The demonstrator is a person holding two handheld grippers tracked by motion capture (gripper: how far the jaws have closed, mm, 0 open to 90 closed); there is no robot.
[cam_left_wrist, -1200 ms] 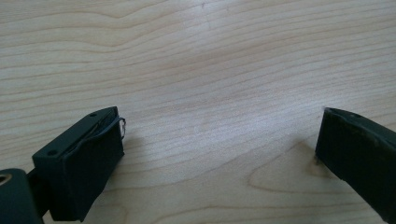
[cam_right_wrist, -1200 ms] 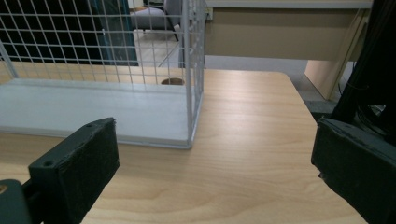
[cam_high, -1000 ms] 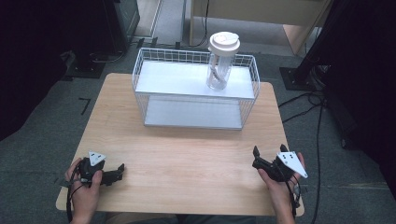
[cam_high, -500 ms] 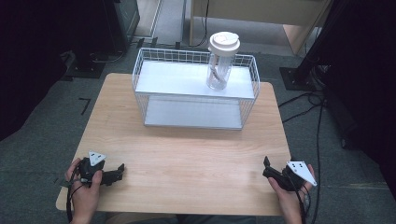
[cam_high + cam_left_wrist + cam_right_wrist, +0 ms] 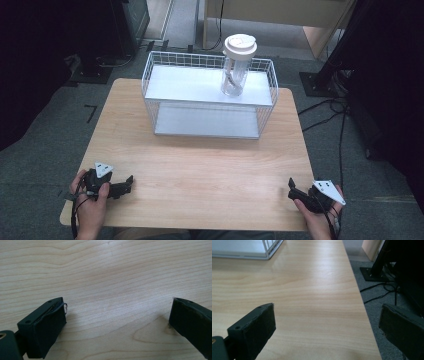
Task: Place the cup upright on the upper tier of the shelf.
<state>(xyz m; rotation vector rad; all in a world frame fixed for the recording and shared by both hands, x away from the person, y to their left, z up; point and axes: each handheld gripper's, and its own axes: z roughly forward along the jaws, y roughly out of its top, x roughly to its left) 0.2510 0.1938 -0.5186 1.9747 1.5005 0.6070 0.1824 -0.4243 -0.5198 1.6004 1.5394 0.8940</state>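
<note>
both the left gripper (image 5: 127,183) and right gripper (image 5: 292,189) rest released on the worktop (image 5: 200,170); approach the lidded jar (image 5: 236,65) squarely, jaws wide.

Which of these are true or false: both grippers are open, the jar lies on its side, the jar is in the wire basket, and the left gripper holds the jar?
Both the left gripper and the right gripper are open: true.
The jar lies on its side: false, it stands upright with its white lid on top.
The jar is in the wire basket: true.
The left gripper holds the jar: false, its jaws are empty over the table.
</note>
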